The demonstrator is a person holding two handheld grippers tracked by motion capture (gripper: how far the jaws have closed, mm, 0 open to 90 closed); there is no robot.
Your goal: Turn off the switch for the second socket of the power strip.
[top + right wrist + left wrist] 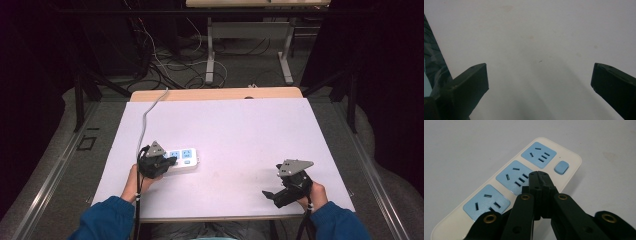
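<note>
Left gripper view: left claw (538, 173) pinched shut, empty, tips over the power strip (499, 192) lying near the tabletop (240, 130) left edge, switch (561, 167) apparently not pressed yet; right claw (539, 80) gapes wide, idle over bare surface.

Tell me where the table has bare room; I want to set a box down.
Bare: the table between power strip and right gripper, and its far half. Crowded: the near left, where the shut left gripper sits over the strip.
</note>
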